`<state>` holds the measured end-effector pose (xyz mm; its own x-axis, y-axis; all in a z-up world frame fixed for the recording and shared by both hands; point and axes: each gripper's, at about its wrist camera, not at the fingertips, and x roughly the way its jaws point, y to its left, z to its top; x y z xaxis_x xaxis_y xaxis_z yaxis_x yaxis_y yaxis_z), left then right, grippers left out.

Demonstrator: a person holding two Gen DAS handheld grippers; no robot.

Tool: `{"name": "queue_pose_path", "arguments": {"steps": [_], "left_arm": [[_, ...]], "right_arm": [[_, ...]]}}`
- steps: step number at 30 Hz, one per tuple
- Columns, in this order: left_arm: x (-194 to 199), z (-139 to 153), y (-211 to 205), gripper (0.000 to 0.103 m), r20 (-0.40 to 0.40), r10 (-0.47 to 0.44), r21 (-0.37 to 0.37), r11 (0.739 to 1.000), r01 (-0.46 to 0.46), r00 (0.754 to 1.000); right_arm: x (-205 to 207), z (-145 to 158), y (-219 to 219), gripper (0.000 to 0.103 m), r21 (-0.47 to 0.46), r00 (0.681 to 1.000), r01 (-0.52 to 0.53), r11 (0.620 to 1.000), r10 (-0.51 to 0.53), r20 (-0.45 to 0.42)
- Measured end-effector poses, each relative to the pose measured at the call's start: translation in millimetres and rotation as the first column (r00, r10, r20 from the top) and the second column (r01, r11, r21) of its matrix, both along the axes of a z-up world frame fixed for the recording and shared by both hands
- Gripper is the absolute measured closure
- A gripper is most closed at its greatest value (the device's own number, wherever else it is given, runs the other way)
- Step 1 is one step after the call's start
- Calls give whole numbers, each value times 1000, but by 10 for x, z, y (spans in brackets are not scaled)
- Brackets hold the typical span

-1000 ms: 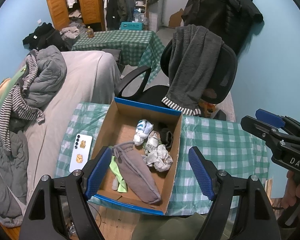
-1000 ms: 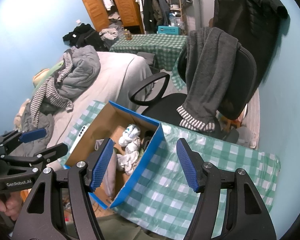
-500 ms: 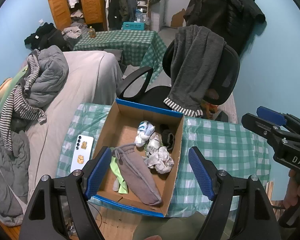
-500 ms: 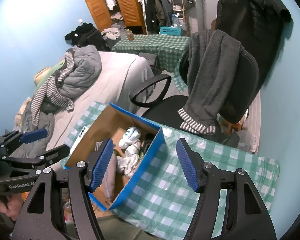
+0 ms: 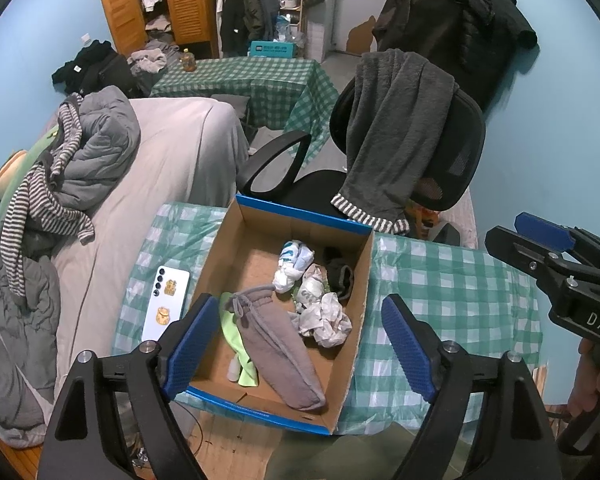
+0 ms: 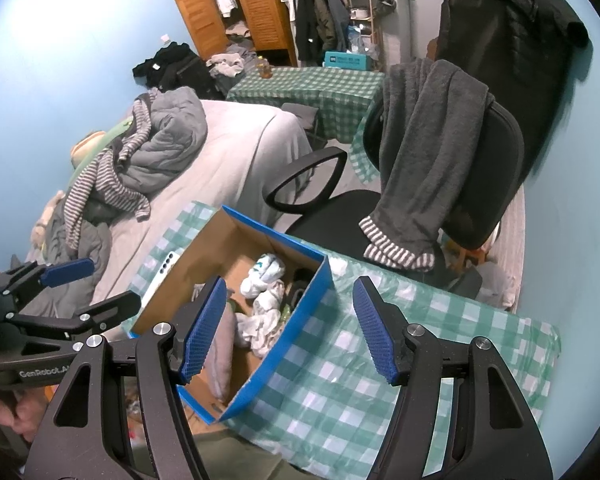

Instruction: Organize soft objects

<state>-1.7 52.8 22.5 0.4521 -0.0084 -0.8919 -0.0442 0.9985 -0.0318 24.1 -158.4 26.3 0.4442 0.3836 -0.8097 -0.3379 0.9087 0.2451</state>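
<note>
Blue ribbed pads line both grippers. The left gripper (image 5: pixel 300 344) hangs above the near half of the box (image 5: pixel 220 264) with its jaws spread wide and opening, nothing between them; its left pad (image 5: pixel 190 346) shows over the box's left wall and its right pad (image 5: pixel 408 346) over the cloth just past the box's right wall. The right gripper (image 6: pixel 288 328) also stands apart and empty, its left pad (image 6: pixel 204 330) over the box interior and its right pad (image 6: pixel 376 330) over the green checked cloth (image 6: pixel 380 360) on the table.

In the left wrist view, the box sits at the centre of the table, cardboard inside with blue edges. A grey pouch (image 5: pixel 276 348) with a drawstring lies diagonally from the middle toward 5 o'clock. A lime cloth (image 5: pixel 236 344) lies touching it at its 9 o'clock side. White sock bundles (image 5: pixel 294 266) sit toward 12 o'clock, with a crumpled white piece (image 5: pixel 328 318) just beside the pouch at its 2 o'clock. A dark sock (image 5: pixel 340 274) rests against the right wall.

A phone (image 5: pixel 166 300) lies on the cloth at 9 o'clock from the box, near but apart. At 12 o'clock stands a black chair (image 5: pixel 456 160) with a grey garment (image 5: pixel 396 132) draped over its back. A bed (image 5: pixel 172 160) with heaped clothes (image 5: pixel 84 152) fills the 10 o'clock side. The right gripper appears at 3 o'clock in that view, held by a hand (image 5: pixel 592 384).
</note>
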Motion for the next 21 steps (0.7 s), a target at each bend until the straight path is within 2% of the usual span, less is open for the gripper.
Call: {"name": "queue_pose_path", "arguments": {"steps": [17,21], "left_arm": [[32,-23,-7,18,23,11,-7,1000,-11,1000],[33,-35,-5,18,8,16,-4,1000,-16,1000]], "right_arm": [[-7,-3,-9,37,0,1000,0,1000,0,2],[7,-11,-9,37,2,1000,-4,1000,4,5]]}}
